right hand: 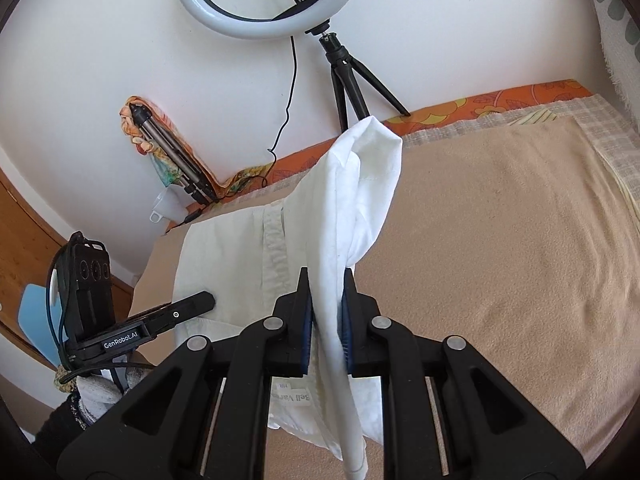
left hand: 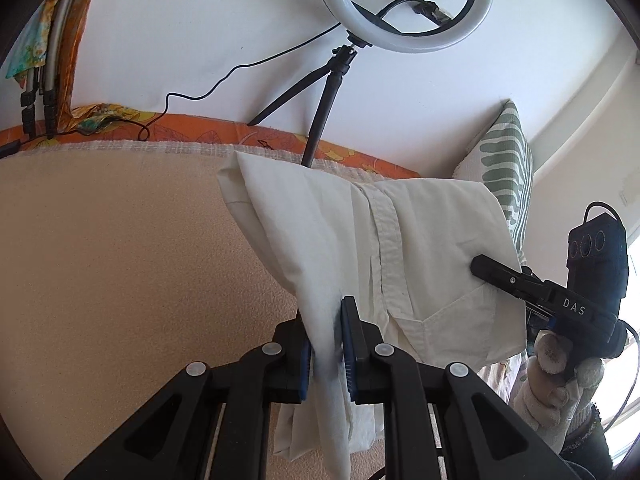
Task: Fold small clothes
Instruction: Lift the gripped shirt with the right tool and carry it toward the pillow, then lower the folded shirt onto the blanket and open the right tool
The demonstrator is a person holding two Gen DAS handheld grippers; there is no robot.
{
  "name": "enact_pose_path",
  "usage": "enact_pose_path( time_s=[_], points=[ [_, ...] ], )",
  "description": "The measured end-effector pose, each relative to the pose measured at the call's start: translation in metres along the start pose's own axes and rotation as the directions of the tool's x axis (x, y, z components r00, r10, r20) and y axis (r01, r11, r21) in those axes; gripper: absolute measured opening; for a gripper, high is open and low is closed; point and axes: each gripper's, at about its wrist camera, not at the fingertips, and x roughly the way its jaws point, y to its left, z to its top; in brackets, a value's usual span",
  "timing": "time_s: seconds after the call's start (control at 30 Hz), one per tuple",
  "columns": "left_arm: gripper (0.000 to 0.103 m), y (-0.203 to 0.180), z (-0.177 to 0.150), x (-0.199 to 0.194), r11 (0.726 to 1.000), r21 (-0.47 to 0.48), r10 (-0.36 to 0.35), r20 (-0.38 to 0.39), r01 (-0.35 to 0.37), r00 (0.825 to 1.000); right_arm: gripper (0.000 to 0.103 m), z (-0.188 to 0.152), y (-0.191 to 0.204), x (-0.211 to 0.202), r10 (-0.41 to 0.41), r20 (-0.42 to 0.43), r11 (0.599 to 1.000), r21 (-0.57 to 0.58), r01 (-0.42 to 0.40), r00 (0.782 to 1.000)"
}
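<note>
A small white shirt [left hand: 404,240] with a button placket hangs in the air between both grippers, above a bed with a tan blanket [left hand: 120,260]. My left gripper [left hand: 327,320] is shut on a bunched edge of the cloth, which trails down between its blue pads. My right gripper [right hand: 327,300] is shut on another bunched edge of the same shirt [right hand: 224,264]. In the left wrist view the right gripper [left hand: 480,266] pokes into the shirt from the right, held by a gloved hand [left hand: 560,376]. The left gripper [right hand: 208,300] shows at the left of the right wrist view.
A ring light [left hand: 404,4] on a black tripod [left hand: 320,112] stands at the bed's far edge against a white wall, its cable trailing left. A green-striped pillow [left hand: 508,168] leans at the right. A folded tripod [right hand: 176,160] and an orange patterned sheet [right hand: 480,104] lie by the wall.
</note>
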Motion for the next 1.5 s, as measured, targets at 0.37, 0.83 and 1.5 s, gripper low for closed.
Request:
enact_pose_path(
  time_s=[0.37,0.83,1.5],
  points=[
    [0.011,-0.051,0.044,0.081,0.998,0.062,-0.02,-0.032,0.022,0.999,0.013,0.055,-0.058,0.005,-0.109,0.047,0.994,0.037,0.107,0.993],
    [0.011,-0.084,0.073,0.157,0.99,0.142,0.022,-0.044,-0.016,0.999,0.013,0.096,-0.12,0.025,-0.186,0.053,0.982,0.052,0.183,0.981],
    [0.033,-0.075,0.069,0.149,0.947,0.237,0.221,0.015,-0.218,0.975,0.047,0.102,-0.148,0.031,-0.392,0.068,0.92,0.021,0.392,0.917]
  ],
)
